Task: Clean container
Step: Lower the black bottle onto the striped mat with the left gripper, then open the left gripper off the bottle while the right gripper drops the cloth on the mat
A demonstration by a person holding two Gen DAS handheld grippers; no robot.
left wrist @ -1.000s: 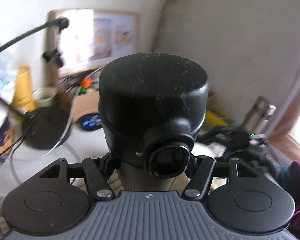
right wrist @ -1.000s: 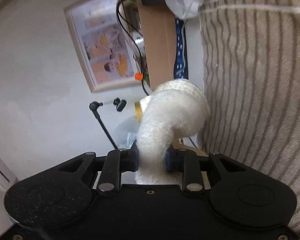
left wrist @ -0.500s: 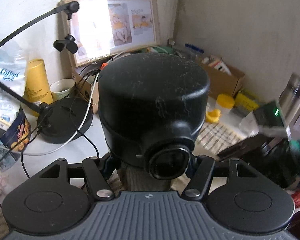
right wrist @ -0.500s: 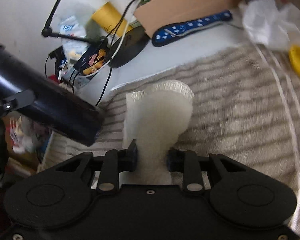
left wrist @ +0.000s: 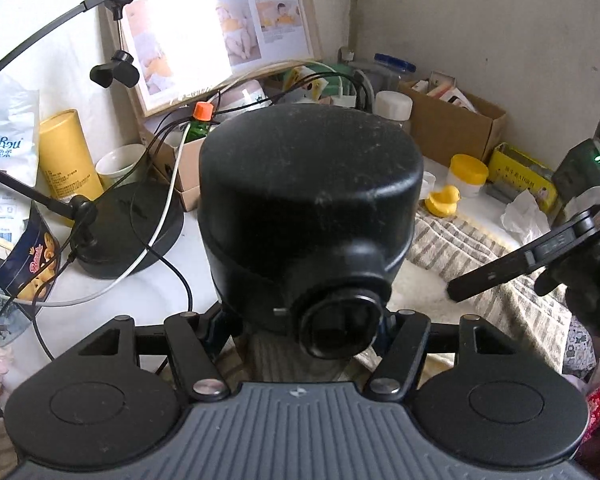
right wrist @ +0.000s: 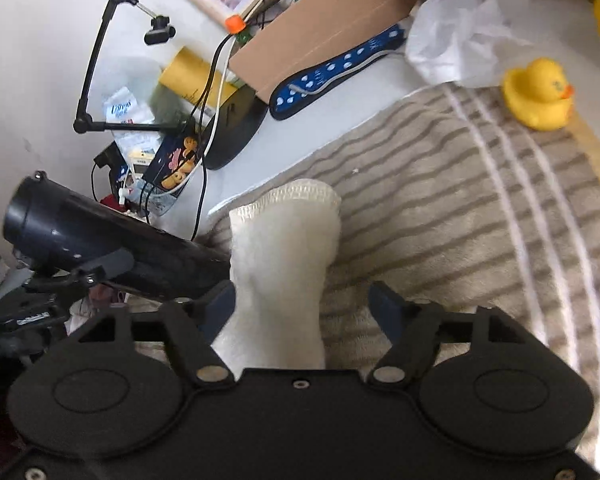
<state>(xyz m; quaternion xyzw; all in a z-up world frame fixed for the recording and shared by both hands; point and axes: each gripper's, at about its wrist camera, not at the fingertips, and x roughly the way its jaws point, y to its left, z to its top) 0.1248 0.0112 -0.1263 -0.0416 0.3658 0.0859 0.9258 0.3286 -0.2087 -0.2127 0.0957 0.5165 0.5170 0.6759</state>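
Your right gripper point(right wrist: 302, 304) has just let go of the white cloth point(right wrist: 284, 248): a moment ago the pads pinched it tight, and now the jaws are opening, with the blue pads standing apart on either side and the cloth loose between them, one pad still beside its left edge. The cloth now lies on the striped towel point(right wrist: 440, 216), reaching toward twelve o'clock from the gripper. Judging by that, the wiping looks finished and the cloth is being put down.

Your left gripper point(left wrist: 304, 320) has the black container point(left wrist: 312, 200) clamped between its pads, bottom end toward twelve o'clock and filling the middle of the left wrist view. Its jaws are easing open slightly, yet the pads seem to press on the container's neck. Compared with a second ago the table has come closer and the yellow duck point(left wrist: 444, 200) has come into sight at two o'clock, so the container has come down toward the towel.

From the right gripper, the container lies at nine o'clock, slanting, its lower end just beside the cloth.
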